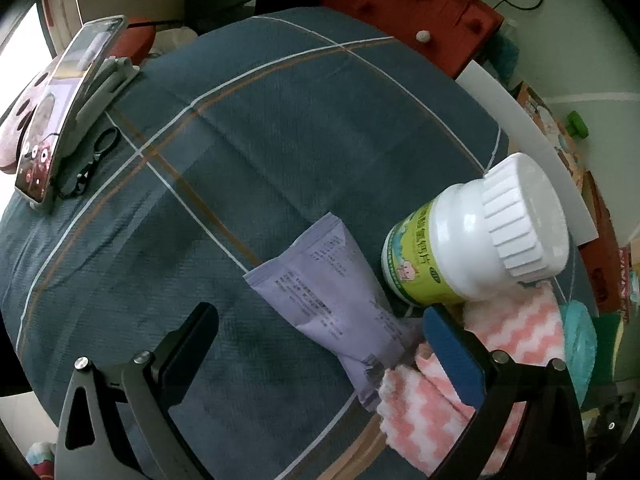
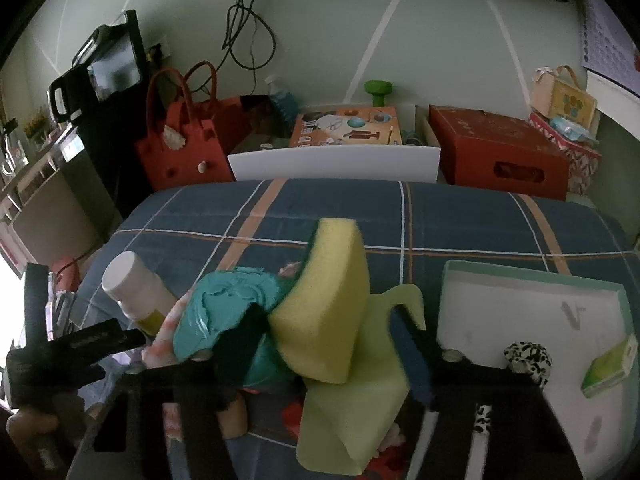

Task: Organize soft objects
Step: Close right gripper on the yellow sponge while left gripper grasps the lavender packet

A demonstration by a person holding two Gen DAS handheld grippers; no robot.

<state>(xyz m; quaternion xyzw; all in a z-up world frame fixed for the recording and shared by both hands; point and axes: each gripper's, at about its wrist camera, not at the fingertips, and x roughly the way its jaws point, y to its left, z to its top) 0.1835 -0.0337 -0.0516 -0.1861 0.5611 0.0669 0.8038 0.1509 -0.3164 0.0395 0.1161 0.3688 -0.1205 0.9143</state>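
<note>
in the left wrist view, at the far left edge, a phone (image 1: 60,108) leans on a white stand, with a black key ring (image 1: 105,142) just beside it on the blue plaid bedcover (image 1: 280,120). at the lower centre the left gripper (image 1: 316,344) hangs over the cover with its fingers wide apart and nothing between the pads. a pale purple packet (image 1: 328,280) lies flat between the finger lines, its lower end touching a pink and white zigzag cloth (image 1: 516,328) at the lower right. the right finger sits in front of that cloth. a white-capped bottle with a green label (image 1: 472,252) lies on its side above the cloth, touching it.

in the right wrist view, the same bottle (image 2: 132,288) shows at the left. in the centre the right gripper (image 2: 328,344) is closed on a yellow sponge (image 2: 332,292), which stands tilted between the pads. a teal crumpled bag (image 2: 224,308) presses against the sponge's left side, and a pale green cloth (image 2: 360,412) lies under it. at the right, a white tray with a mint rim (image 2: 532,304) holds a leopard-print scrunchie (image 2: 528,356) and a small green box (image 2: 610,368).
</note>
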